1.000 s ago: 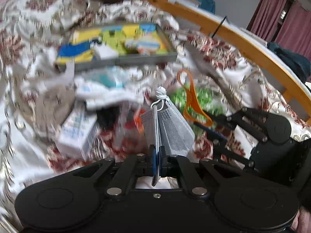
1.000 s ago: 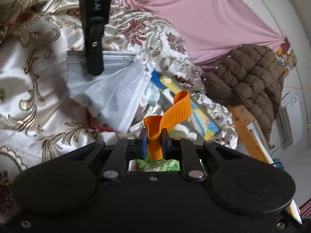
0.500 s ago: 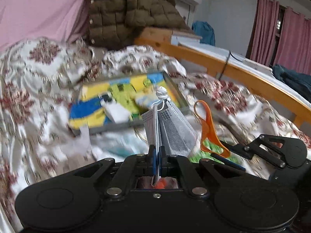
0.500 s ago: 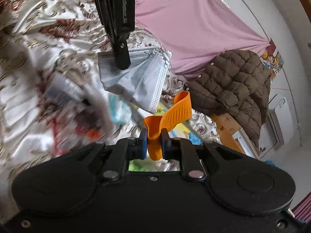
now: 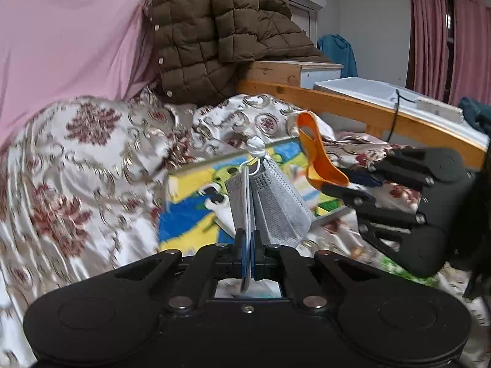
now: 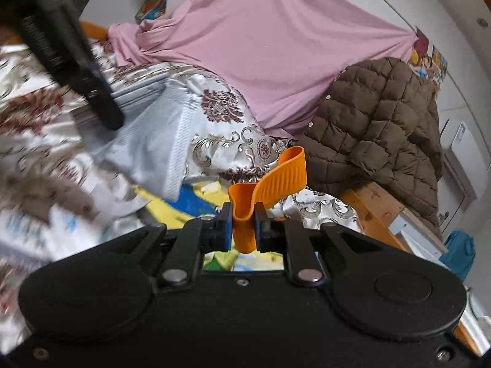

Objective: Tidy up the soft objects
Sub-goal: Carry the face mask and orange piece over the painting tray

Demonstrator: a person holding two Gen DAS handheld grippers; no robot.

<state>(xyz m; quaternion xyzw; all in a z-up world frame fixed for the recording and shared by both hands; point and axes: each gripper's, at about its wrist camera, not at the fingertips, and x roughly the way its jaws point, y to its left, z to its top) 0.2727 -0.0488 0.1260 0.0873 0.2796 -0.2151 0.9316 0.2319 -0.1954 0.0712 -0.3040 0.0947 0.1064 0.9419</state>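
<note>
Patterned bedspread (image 5: 76, 159) below left claw (image 5: 247, 239) pinching grey mask (image 5: 270, 205), right claw (image 6: 243, 224) pinching orange strap (image 6: 276, 181).

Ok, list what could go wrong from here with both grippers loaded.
1. The left gripper pinches only the bottom edge of the grey face mask; the thin fabric could slip out.
2. The right gripper squeezes the bendy orange strap near one end, so it may flex and pop free.
3. The two loads hang close above the colourful tray; the mask's ear loops could snag the strap.
</note>
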